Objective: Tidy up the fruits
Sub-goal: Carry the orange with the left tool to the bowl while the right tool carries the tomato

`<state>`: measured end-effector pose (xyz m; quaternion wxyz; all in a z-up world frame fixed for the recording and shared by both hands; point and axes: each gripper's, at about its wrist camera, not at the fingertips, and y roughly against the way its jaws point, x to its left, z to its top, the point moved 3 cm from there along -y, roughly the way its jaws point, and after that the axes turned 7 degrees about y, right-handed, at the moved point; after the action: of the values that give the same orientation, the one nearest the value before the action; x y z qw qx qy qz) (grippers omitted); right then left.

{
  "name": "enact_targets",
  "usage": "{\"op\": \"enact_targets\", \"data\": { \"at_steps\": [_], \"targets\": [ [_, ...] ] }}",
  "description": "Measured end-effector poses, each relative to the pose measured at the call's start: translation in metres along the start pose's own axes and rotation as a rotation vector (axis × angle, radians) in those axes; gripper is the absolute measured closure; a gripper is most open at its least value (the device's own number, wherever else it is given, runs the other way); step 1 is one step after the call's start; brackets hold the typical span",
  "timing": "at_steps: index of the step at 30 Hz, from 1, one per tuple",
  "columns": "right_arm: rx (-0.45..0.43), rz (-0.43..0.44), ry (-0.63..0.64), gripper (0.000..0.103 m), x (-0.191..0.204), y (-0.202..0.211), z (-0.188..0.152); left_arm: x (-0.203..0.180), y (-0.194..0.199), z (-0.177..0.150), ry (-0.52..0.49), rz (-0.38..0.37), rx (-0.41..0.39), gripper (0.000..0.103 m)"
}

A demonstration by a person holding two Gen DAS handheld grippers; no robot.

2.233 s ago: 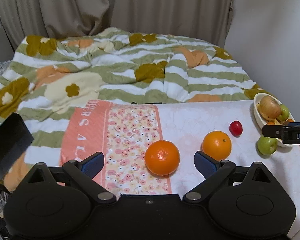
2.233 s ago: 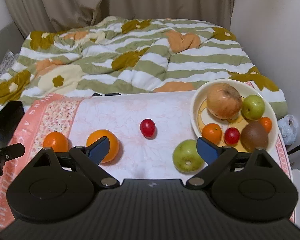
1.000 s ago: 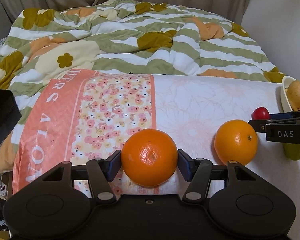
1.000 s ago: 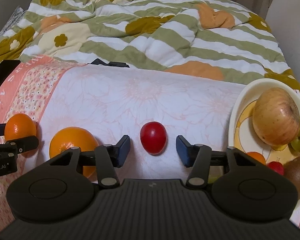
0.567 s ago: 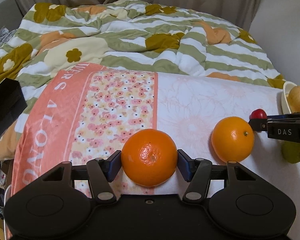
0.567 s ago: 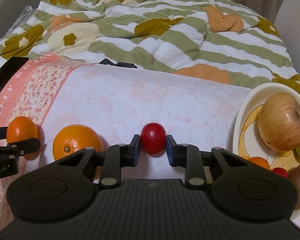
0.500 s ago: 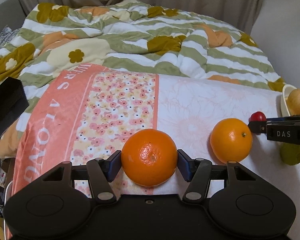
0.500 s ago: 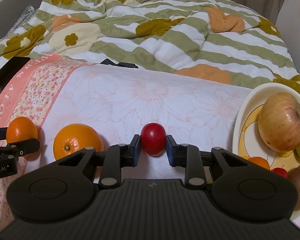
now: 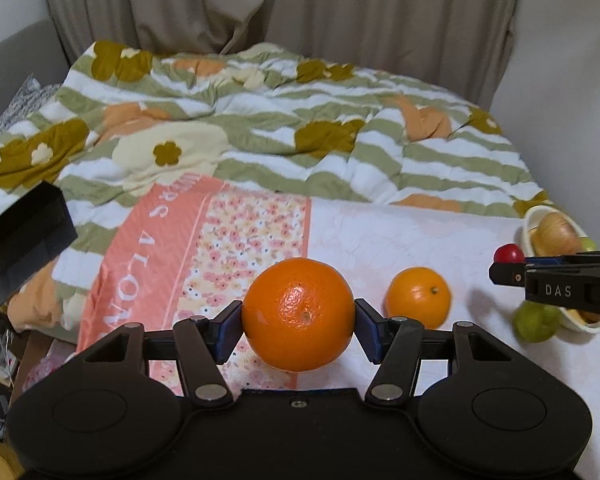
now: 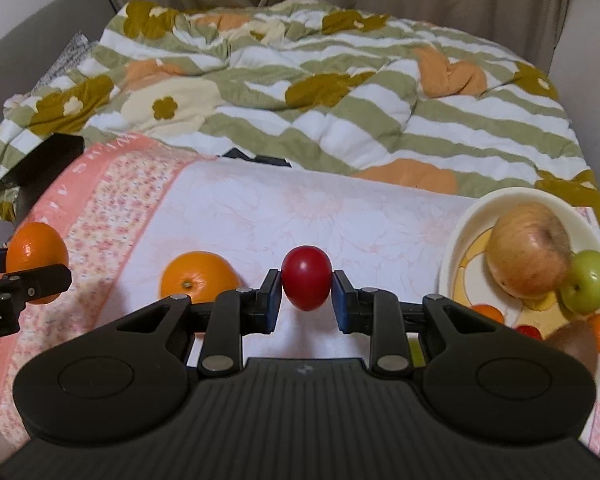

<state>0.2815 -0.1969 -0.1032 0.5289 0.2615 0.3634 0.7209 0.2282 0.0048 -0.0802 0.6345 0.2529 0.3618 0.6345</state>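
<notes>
my right gripper (image 10: 306,298) is clamped on the small red fruit (image 10: 306,277) just left of the bowl (image 10: 456,264), nearer it than my left gripper (image 9: 299,330), which grips the big orange (image 9: 299,314) far left of it.

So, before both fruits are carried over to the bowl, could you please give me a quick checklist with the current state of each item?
1. Left tongs gripping the big orange on both sides: ok.
2. Right tongs shut on the red fruit: ok.
3. Both fruits lifted off the cloth: cannot tell.
4. Free room in the bowl: cannot tell, it already holds several fruits.
5. Second orange and green apple outside the bowl, awaiting pickup: not ok.
</notes>
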Motion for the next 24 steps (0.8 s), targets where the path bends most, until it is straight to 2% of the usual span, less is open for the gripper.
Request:
{"op": "enact_targets", "data": {
  "at_steps": [6,13,24],
  "targets": [
    [-0.049,-0.043,-0.053,0.061,0.006,0.047,-0.015,-0.005,0.03,-0.004,-0.052,-0.06,-0.04,0.04],
    [-0.08,-0.125,-0.143,0.061,0.003,0.101,-0.05,-0.019,0.052,-0.013,-0.12,-0.157,-0.059,0.04],
    [-0.103,-0.236,-0.256,0.061,-0.042,0.157,-0.093,-0.073,0.062,-0.019,-0.199,-0.263,-0.064,0.04]
  ]
}}
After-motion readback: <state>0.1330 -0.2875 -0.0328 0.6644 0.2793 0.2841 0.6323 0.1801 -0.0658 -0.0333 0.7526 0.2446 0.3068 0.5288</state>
